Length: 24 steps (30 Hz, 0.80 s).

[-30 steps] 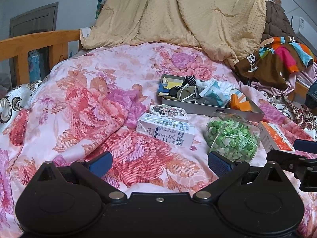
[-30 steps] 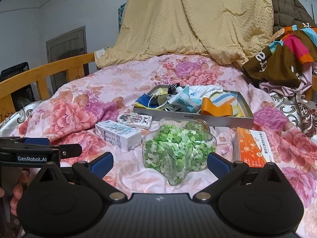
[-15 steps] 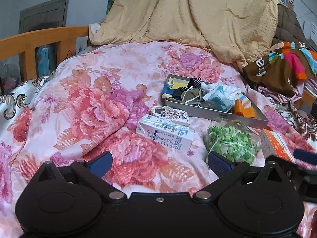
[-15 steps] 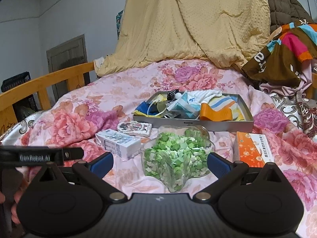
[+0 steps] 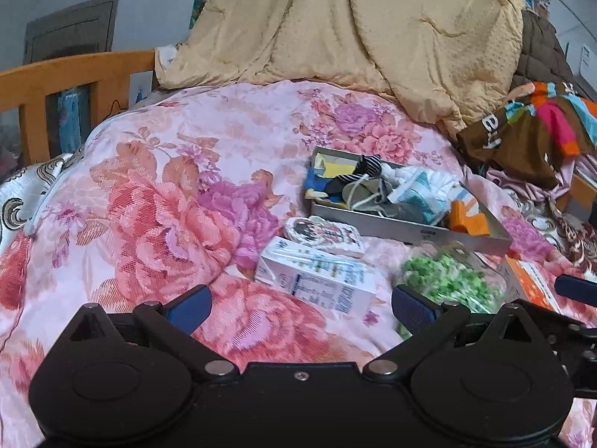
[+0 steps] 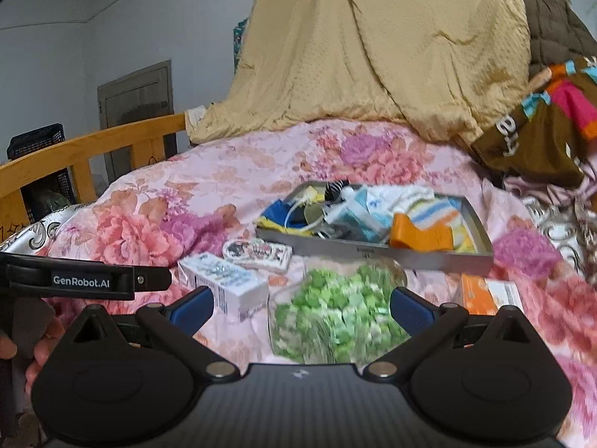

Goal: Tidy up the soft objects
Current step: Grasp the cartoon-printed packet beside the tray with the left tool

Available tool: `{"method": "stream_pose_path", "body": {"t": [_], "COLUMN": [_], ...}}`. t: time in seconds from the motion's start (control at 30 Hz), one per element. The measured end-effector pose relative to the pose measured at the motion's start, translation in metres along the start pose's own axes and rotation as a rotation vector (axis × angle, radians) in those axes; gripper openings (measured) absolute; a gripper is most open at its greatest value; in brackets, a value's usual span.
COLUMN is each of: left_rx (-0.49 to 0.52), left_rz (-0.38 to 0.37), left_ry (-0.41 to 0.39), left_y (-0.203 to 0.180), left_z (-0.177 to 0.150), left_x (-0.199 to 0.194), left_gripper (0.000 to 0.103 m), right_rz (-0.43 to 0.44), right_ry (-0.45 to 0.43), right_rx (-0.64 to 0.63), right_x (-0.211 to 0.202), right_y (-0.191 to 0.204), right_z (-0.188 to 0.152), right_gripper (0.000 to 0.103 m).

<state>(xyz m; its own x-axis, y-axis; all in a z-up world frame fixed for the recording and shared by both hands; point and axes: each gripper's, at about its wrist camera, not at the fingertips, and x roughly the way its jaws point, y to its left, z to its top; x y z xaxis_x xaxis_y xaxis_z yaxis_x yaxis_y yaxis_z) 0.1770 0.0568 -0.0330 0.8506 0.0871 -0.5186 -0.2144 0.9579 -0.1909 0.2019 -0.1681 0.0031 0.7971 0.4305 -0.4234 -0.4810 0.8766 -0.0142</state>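
Left tool point(image 5: 300, 304): you hold it with its blue pads spread wide, nothing between them, low over the floral bedspread point(image 5: 156, 201).
Right tool point(image 6: 301, 304): pads also wide apart and empty; it hangs just in front of the clear bag of green pieces point(image 6: 335, 317).
Your hand point(image 6: 41, 347): part of it shows at the lower left of the right wrist view, on the left tool's handle.
Tray point(image 6: 421, 257): grey, shallow, lying on the bed beyond the bag; it holds the soft things.
Soft objects: a blue and yellow cloth point(image 6: 278, 214) at the tray's left end, a striped black and white piece point(image 6: 334, 188) at the back, a white and teal cloth point(image 6: 377, 205) in the middle, an orange piece point(image 6: 418, 237) at the front right.
White carton point(image 5: 317, 280): lies on the bedspread, left of the bag, in front of the tray.
Cartoon-print pouch point(image 5: 322, 233): between carton and tray, touching the carton as far as you can judge.
Orange box point(image 6: 488, 296): right of the bag; blurred, label unreadable.
Beige quilt point(image 5: 354, 26): heaped at the head of the bed, behind the tray.
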Motion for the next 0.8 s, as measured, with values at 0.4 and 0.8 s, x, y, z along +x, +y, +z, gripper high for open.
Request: {"method": "stream_pose_path", "body": {"t": [0.4,0.8], "left_rx": [0.071,0.118], "left_rz": [-0.104,-0.218], "left_ry": [-0.007,-0.012], "left_y": [0.027,0.046], "left_z": [0.023,0.046], "left_x": [0.044,0.106], "left_gripper": [0.102,0.102], "right_rz": [0.034,0.148], "right_ry": [-0.039,-0.106], "right_rx": [0.005,0.032], "right_x": [0.064,0.12], "right_y": [-0.012,-0.02], "right_z": [0.016,0.033], "right_gripper": [0.103,0.103]}}
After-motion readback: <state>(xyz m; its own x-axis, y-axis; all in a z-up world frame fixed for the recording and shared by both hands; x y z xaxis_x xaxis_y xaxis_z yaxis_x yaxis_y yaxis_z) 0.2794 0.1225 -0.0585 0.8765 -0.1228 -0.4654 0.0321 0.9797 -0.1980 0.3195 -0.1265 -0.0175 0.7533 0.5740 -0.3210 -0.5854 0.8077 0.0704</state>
